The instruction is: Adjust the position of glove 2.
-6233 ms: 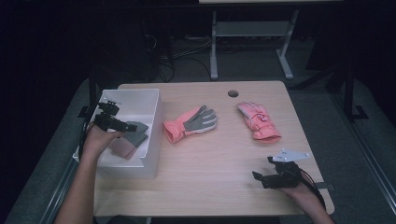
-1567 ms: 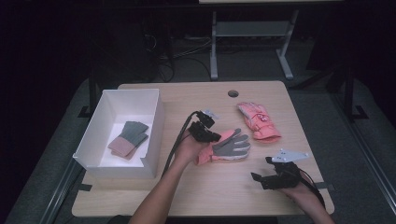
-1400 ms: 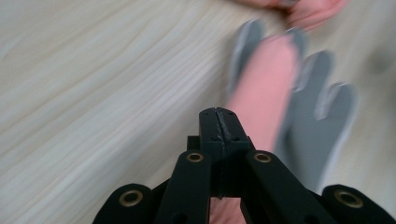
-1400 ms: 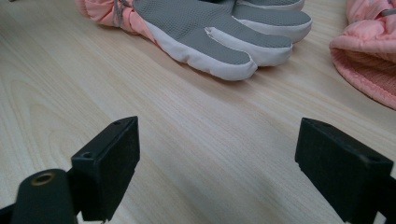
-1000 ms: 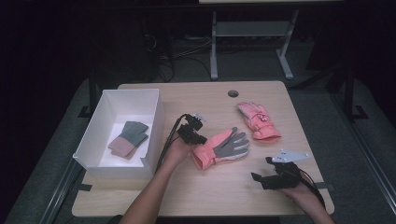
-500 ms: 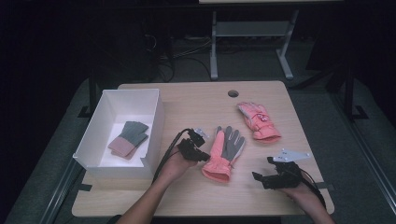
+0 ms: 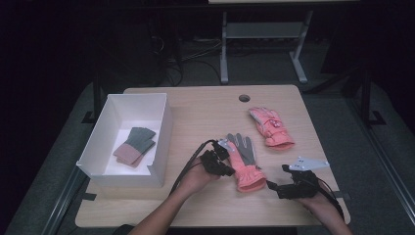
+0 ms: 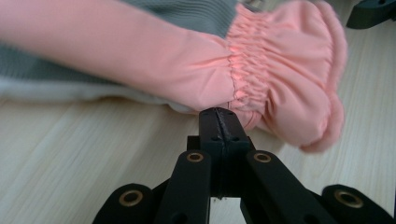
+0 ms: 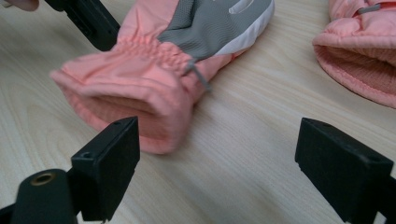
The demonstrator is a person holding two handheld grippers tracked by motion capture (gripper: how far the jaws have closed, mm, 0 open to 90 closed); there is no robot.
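Wooden table (image 7: 195, 103): two pink gloves, no writing readable.
Left gripper (image 8: 218, 116) pinches near glove (image 7: 243, 161) cuff; right gripper (image 9: 219, 158) wide apart.

High view: looking forward and down over the whole table (image 7: 195, 105) from above. Left gripper view: sitting low, facing the pink glove (image 8: 224, 60) at very close range. Right gripper view: facing that glove's open cuff (image 9: 121, 100), near; all three sharing it.

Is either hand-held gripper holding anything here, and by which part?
Left hand-held gripper pinches the pink-and-grey padded glove at its side edge near the gathered wrist. Right hand-held gripper: nothing.
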